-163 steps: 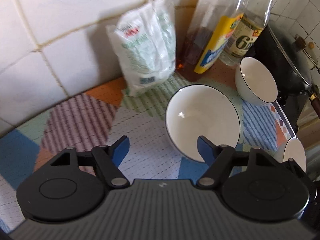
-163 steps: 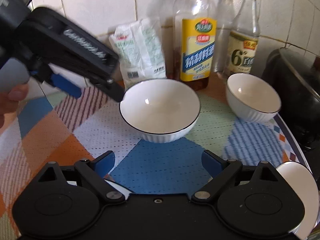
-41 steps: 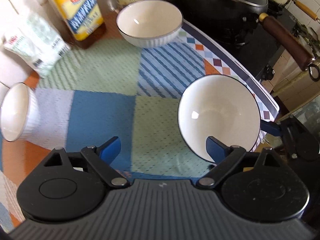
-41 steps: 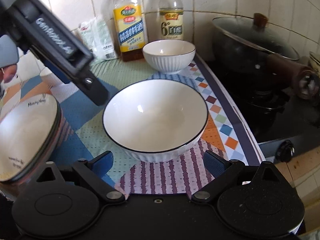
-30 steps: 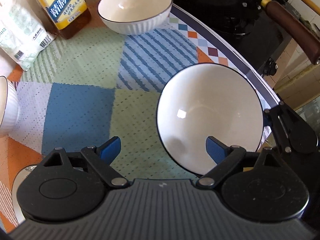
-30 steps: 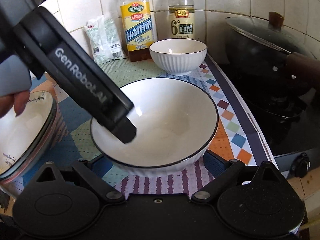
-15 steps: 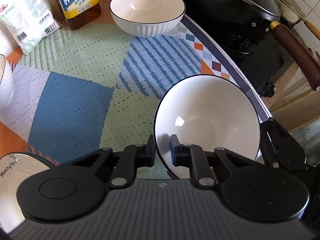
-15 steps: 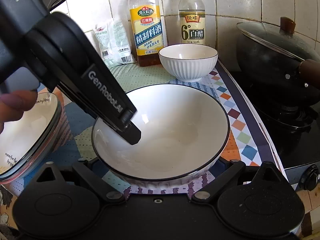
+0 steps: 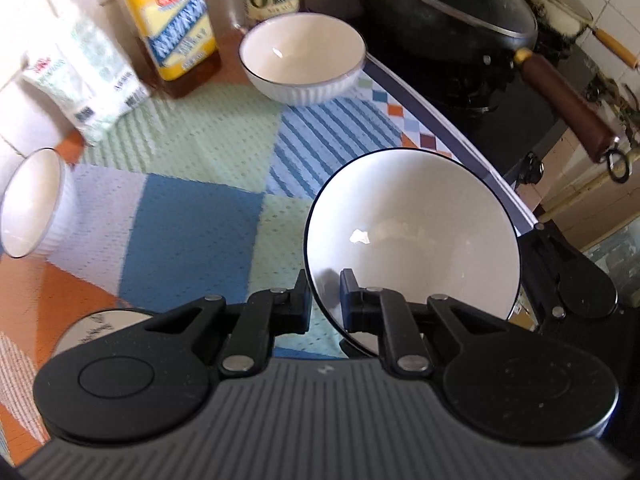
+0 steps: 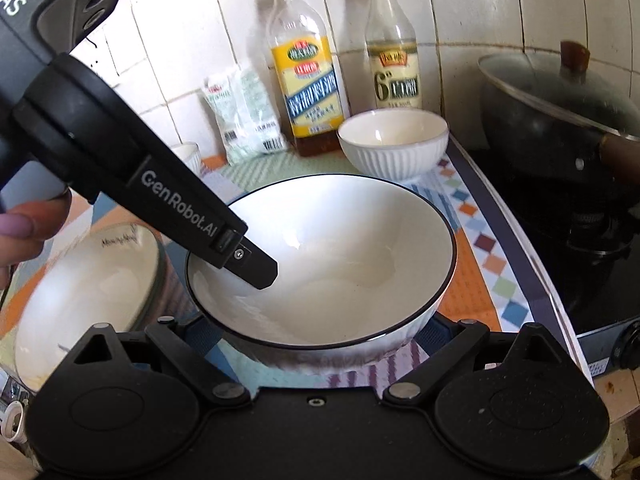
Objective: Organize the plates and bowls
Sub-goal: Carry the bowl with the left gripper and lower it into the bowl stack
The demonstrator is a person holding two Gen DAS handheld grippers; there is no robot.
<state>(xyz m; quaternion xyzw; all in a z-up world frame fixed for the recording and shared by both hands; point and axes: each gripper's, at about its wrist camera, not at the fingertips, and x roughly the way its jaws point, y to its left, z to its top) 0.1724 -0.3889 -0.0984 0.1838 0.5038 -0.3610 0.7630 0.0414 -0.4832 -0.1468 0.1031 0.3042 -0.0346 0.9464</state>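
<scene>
A large white bowl (image 9: 412, 236) with a dark rim is held between both grippers just above the patchwork mat (image 9: 192, 208). My left gripper (image 9: 324, 300) is shut on its near-left rim, one pad inside and one outside; in the right wrist view that left gripper (image 10: 256, 272) reaches into the large bowl (image 10: 332, 264) from the upper left. My right gripper (image 10: 316, 332) straddles the bowl's lower wall with wide-set fingers against both sides, pads mostly hidden under the rim. The right gripper (image 9: 568, 280) also shows beyond the bowl's far edge.
A small ribbed bowl (image 10: 394, 144) stands before two bottles (image 10: 306, 80) and a bag (image 10: 244, 116) at the tiled wall. Another ribbed bowl (image 9: 32, 204) is at the left. Stacked dishes with lettering (image 10: 88, 292) sit near left. A lidded wok (image 10: 560, 120) occupies the stove on the right.
The left gripper's jaws, open a second ago, closed on the large bowl's rim. Since then both grippers and the bowl have risen slightly.
</scene>
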